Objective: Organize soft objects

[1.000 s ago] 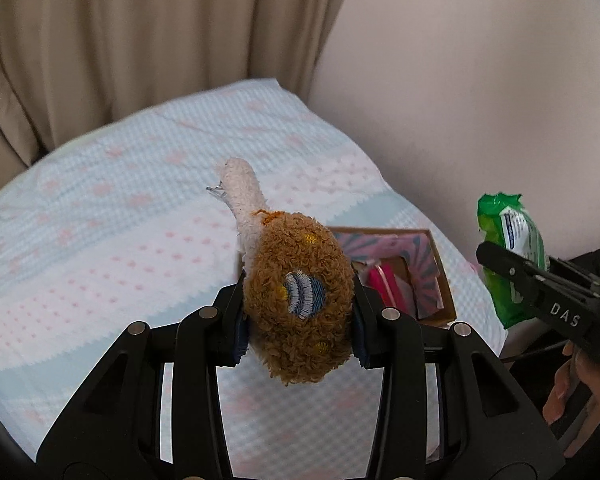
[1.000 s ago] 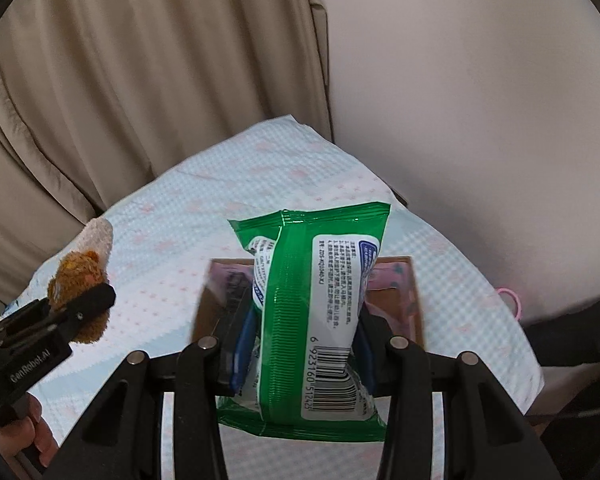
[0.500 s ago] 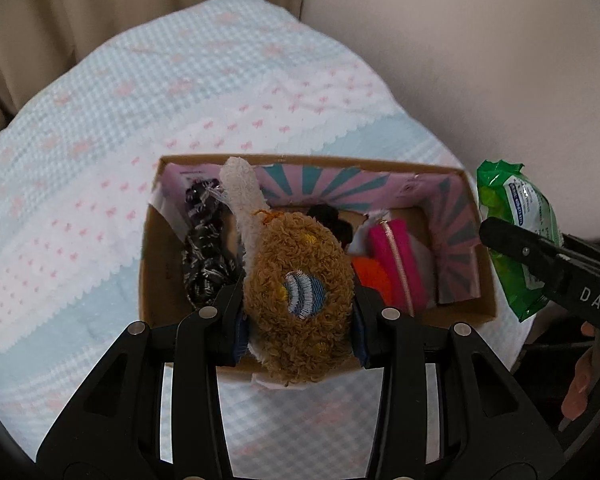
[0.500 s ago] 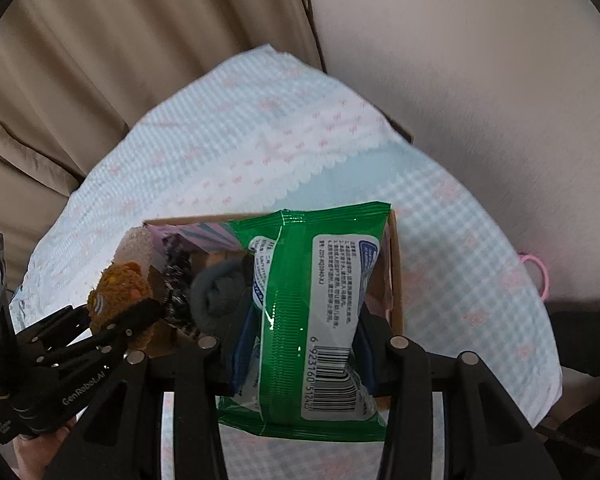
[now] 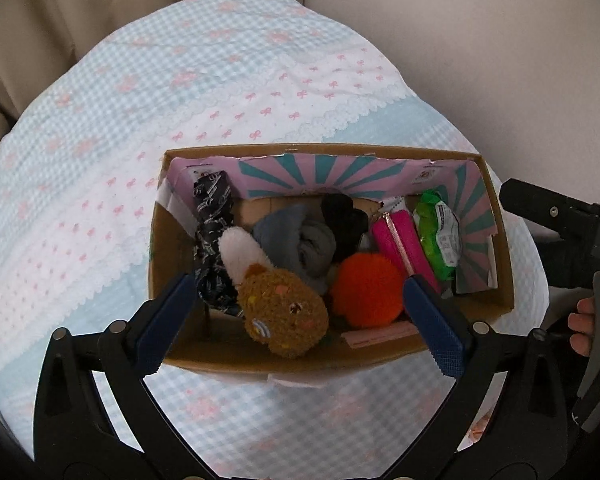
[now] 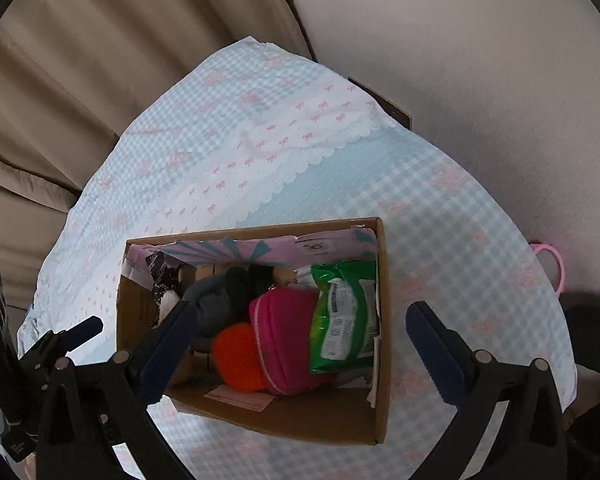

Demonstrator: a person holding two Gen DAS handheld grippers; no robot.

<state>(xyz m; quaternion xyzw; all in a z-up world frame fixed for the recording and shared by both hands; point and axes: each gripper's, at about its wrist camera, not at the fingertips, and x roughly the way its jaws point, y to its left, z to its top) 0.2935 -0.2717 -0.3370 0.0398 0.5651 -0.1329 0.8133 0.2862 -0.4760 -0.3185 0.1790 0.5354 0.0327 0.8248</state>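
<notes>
A cardboard box with a pink and teal lining stands on the bed. Inside lie a brown plush toy with a white tail, an orange pompom, grey socks, a black item, a dark patterned cloth, a pink pouch and a green wipes pack. My left gripper is open and empty above the box's near side. My right gripper is open and empty above the box, over the pink pouch and green pack.
The bed has a light blue gingham cover with pink bows. Beige curtains hang behind it and a plain wall runs along the right. A pink ring lies at the bed's right edge.
Both grippers have opened over the box. The brown plush dropped in at the front left and the green pack at the right end. Both cameras tilted down toward the box.
</notes>
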